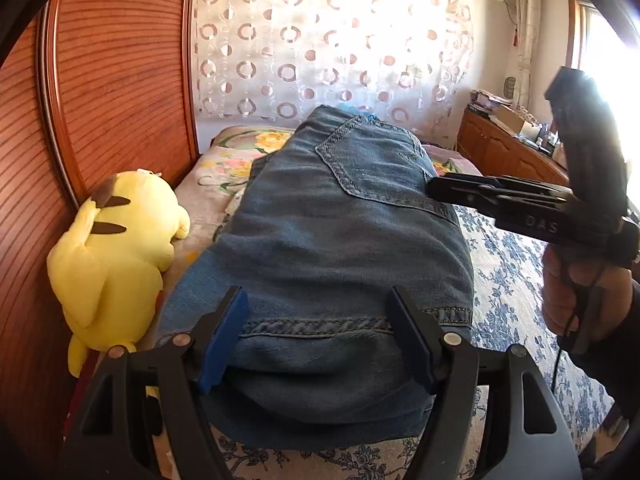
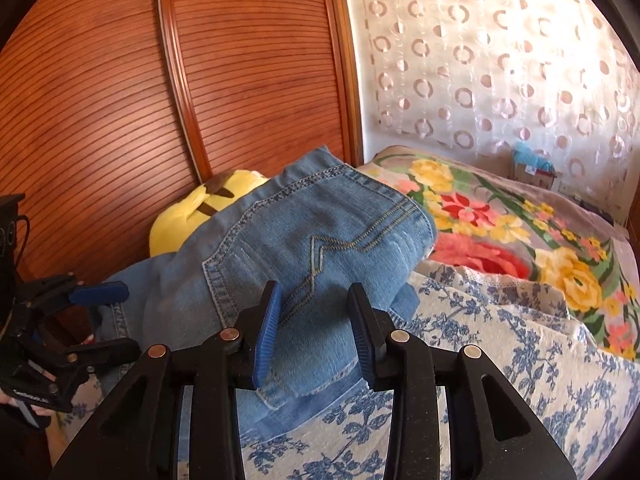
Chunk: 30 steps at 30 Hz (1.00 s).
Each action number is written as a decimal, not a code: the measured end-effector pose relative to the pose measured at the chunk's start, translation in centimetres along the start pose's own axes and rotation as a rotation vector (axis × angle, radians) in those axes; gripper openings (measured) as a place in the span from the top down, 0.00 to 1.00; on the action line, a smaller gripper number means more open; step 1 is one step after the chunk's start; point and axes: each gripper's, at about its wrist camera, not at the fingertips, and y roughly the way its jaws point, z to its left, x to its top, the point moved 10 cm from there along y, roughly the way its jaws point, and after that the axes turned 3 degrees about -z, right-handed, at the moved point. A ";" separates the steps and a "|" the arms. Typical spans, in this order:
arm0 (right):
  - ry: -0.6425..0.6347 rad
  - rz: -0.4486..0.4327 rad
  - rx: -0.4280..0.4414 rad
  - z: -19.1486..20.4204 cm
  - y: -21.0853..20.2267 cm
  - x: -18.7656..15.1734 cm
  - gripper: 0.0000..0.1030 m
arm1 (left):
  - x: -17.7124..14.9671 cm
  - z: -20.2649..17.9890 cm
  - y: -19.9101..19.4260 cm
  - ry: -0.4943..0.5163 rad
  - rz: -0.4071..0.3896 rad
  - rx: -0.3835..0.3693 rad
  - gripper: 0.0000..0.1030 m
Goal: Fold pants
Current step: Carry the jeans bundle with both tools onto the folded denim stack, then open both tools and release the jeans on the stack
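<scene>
Black gripper arms with blue pads fill the near edge of both views. From the left wrist, the left gripper [image 1: 316, 332] stands wide open, its jaws straddling the near end of the folded jeans [image 1: 340, 240] without pressing on the cloth. From the right wrist, the right gripper [image 2: 316, 332] is partly open, with the denim lying between the pads; whether they pinch the fabric cannot be told, though gaps show on both sides. The jeans rest folded on the blue-flowered bedsheet [image 1: 508, 280], back pocket up, in the middle of the bed. A yellow plush toy [image 1: 116, 256] lies just left of them, against the wooden slatted headboard [image 1: 120, 80]. A bright floral blanket [image 2: 500, 216] covers the far part of the bed. A curtain with ring patterns [image 1: 320, 40] hangs behind. A person's hand [image 1: 576, 292] grips the right gripper's handle at the right.
</scene>
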 end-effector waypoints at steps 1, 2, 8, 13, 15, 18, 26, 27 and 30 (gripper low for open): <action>0.005 -0.005 -0.003 0.0 -0.4 0.0 0.67 | 0.1 -0.1 -0.1 0.005 -0.003 0.004 0.30; 0.008 -0.009 -0.005 0.0 -0.8 -0.1 0.67 | 0.2 -0.2 -0.3 0.005 -0.007 0.002 0.30; 0.017 -0.036 -0.021 0.2 -3.0 -0.3 0.66 | 0.8 -1.1 -1.3 0.013 -0.032 -0.002 0.22; 0.018 -0.064 -0.045 0.0 -5.2 -0.5 0.64 | 1.8 -2.0 -2.7 0.024 -0.084 0.003 0.18; 0.021 -0.073 -0.053 -0.2 -6.1 -0.6 0.63 | 2.3 -2.5 -3.5 0.031 -0.117 0.012 0.18; 0.031 -0.087 -0.070 -0.7 -7.4 -0.9 0.60 | 3.0 -3.4 -4.4 0.035 -0.137 0.004 0.18; 0.050 -0.148 -0.156 -2.2 -12.4 -1.6 0.45 | 4.1 -6.4 -6.6 0.061 -0.182 -0.009 0.17; 0.053 -0.157 -0.165 -2.4 -13.1 -1.6 0.42 | 4.1 -6.7 -6.9 0.061 -0.186 -0.007 0.17; 0.063 -0.178 -0.194 -2.9 -15.3 -2.1 0.36 | 4.1 -7.9 -7.7 0.072 -0.197 -0.010 0.17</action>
